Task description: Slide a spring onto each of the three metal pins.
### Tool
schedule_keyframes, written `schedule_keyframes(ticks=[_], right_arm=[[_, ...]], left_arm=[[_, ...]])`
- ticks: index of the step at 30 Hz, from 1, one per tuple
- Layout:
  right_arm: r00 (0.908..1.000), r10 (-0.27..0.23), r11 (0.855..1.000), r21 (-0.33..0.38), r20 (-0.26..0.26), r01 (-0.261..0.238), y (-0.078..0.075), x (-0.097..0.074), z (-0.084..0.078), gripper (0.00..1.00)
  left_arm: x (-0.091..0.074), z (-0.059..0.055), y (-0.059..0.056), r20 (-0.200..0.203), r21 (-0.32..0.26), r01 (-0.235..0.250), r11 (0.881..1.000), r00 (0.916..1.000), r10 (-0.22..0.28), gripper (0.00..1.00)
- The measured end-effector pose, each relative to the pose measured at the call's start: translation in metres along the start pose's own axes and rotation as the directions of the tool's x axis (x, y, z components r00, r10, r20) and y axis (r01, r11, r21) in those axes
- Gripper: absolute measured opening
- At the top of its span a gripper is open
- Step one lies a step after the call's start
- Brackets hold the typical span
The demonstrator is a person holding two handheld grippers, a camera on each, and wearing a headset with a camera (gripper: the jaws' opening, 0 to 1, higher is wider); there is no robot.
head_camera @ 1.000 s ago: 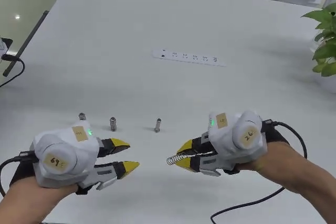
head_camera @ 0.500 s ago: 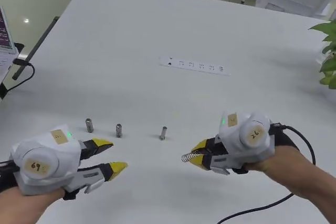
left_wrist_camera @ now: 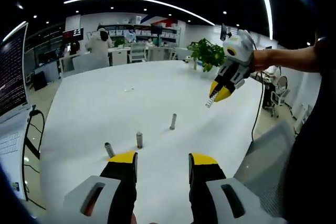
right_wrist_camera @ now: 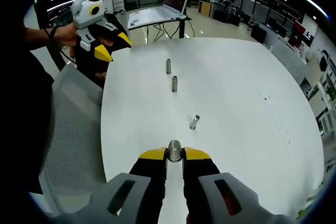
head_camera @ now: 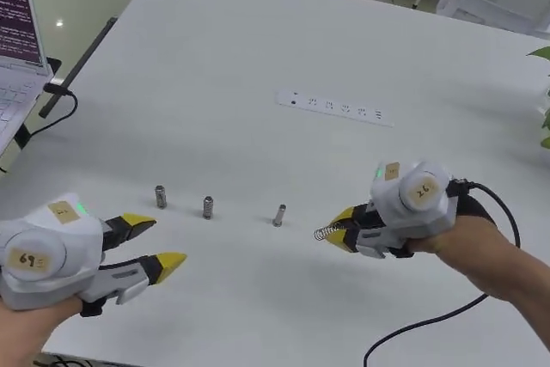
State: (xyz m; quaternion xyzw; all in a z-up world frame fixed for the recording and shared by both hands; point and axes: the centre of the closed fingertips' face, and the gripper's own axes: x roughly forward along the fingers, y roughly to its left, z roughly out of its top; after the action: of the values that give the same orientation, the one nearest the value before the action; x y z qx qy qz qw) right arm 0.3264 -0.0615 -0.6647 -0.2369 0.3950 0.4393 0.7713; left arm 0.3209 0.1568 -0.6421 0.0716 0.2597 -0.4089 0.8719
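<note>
Three metal pins stand in a row on the white table. The left pin [head_camera: 160, 196] and the middle pin [head_camera: 207, 207] each wear a spring. The right pin [head_camera: 279, 215] is bare; it also shows as a bare pin [right_wrist_camera: 194, 121] ahead of the right jaws. My right gripper [head_camera: 341, 232] is shut on a spring [head_camera: 325, 231] that sticks out to the left, a short way right of the bare pin. In the right gripper view the spring [right_wrist_camera: 174, 150] sits between the yellow tips. My left gripper [head_camera: 155, 241] hangs open at the front left, nothing between its fingers.
A white power strip [head_camera: 335, 108] lies farther back on the table [head_camera: 258, 58]. A laptop [head_camera: 17, 32] stands at the far left with a black cable [head_camera: 60, 109] beside it. The right gripper's black cable [head_camera: 430, 324] trails along the front right.
The right gripper with its spring has moved up and closer to the bare pin. The left gripper has drifted left and lower. The camera has shifted too.
</note>
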Motion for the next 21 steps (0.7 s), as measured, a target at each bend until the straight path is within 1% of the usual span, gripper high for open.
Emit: schedule_keyframes(ticks=[4, 7, 12, 17, 21], right_arm=[[1.0000, 0.001, 1.000, -0.005, -0.007, -0.001, -0.007, 0.004, 0.002, 0.09], [0.9999, -0.004, 1.000, 0.000, -0.015, 0.004, -0.016, 0.009, 0.004, 0.09], [0.9997, -0.004, 1.000, -0.003, -0.024, 0.004, -0.027, 0.019, 0.009, 0.09], [0.9995, 0.003, 1.000, -0.011, -0.031, -0.003, -0.034, 0.030, 0.016, 0.09], [0.9993, 0.016, 1.000, -0.021, -0.035, -0.017, -0.038, 0.040, 0.022, 0.09]], left_arm=[[-0.005, -0.002, 0.007, 0.004, -0.018, -0.026, 1.000, 0.9997, 0.026, 0.36], [-0.010, -0.004, 0.014, 0.008, -0.033, -0.052, 0.998, 0.9986, 0.052, 0.38], [-0.017, -0.008, 0.022, 0.010, -0.053, -0.080, 0.995, 0.9967, 0.081, 0.40], [-0.023, -0.011, 0.027, 0.010, -0.071, -0.101, 0.992, 0.9948, 0.102, 0.41], [-0.026, -0.014, 0.033, 0.005, -0.089, -0.121, 0.989, 0.9926, 0.122, 0.44]])
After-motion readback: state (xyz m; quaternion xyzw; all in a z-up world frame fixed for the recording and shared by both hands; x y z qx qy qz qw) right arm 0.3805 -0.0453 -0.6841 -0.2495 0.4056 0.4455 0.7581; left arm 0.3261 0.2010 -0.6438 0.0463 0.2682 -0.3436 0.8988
